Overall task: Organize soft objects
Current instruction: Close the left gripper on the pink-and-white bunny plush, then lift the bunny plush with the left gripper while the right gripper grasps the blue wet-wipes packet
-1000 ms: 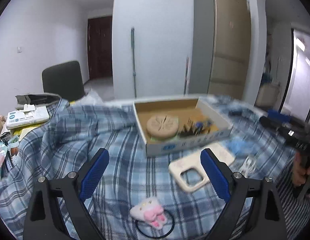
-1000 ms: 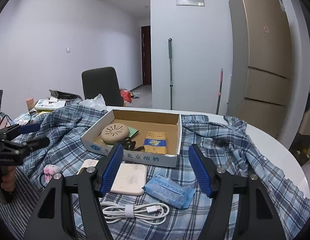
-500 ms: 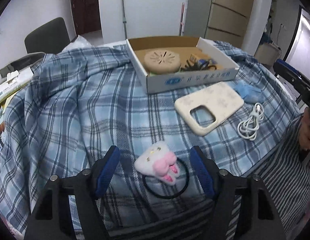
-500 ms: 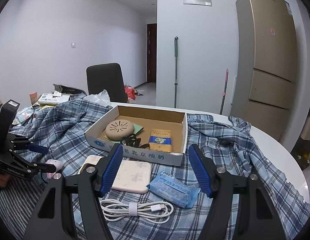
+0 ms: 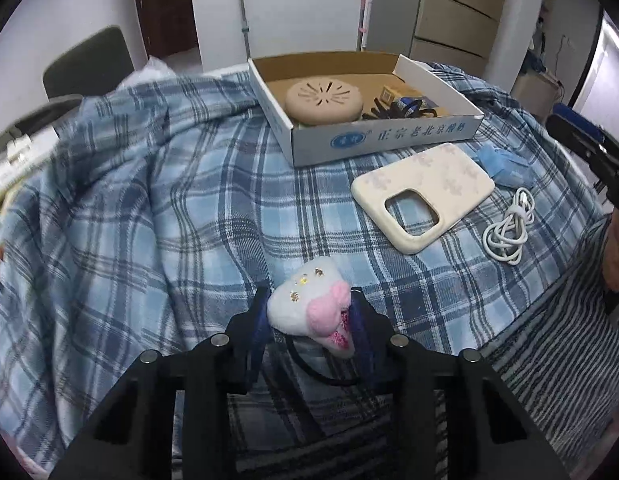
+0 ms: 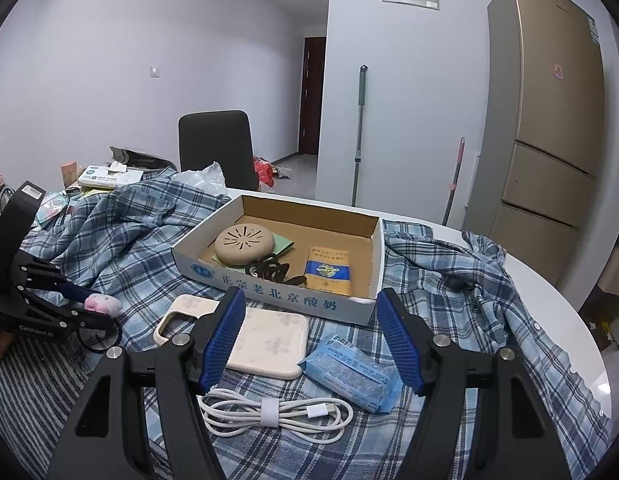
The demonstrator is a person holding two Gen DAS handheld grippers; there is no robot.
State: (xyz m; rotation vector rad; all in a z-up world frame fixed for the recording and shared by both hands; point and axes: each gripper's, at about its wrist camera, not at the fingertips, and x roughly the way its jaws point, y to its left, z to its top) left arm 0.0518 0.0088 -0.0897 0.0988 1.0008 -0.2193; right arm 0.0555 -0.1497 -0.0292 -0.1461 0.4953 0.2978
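Observation:
My left gripper (image 5: 309, 316) is shut on a white and pink plush hair tie (image 5: 309, 310), whose black elastic loop (image 5: 321, 376) hangs below on the plaid cloth. The same plush (image 6: 101, 303) and left gripper (image 6: 83, 306) show at the left of the right wrist view. My right gripper (image 6: 311, 340) is open and empty, above a cream phone case (image 6: 265, 338) and in front of an open cardboard box (image 6: 277, 292). The box (image 5: 373, 138) holds a tan round cushion (image 5: 323, 102), black hair ties (image 6: 269, 270) and a yellow packet (image 6: 329, 270).
A blue tissue pack (image 6: 353, 372) and a coiled white cable (image 6: 273, 416) lie near the right gripper. A blue plaid shirt (image 5: 149, 200) covers the round white table (image 6: 549, 300). A black chair (image 6: 217, 144), books and clutter (image 6: 105, 176) stand at the far left.
My left gripper has moved down onto the plush hair tie and closed on it. The right gripper has stayed open and nearly still.

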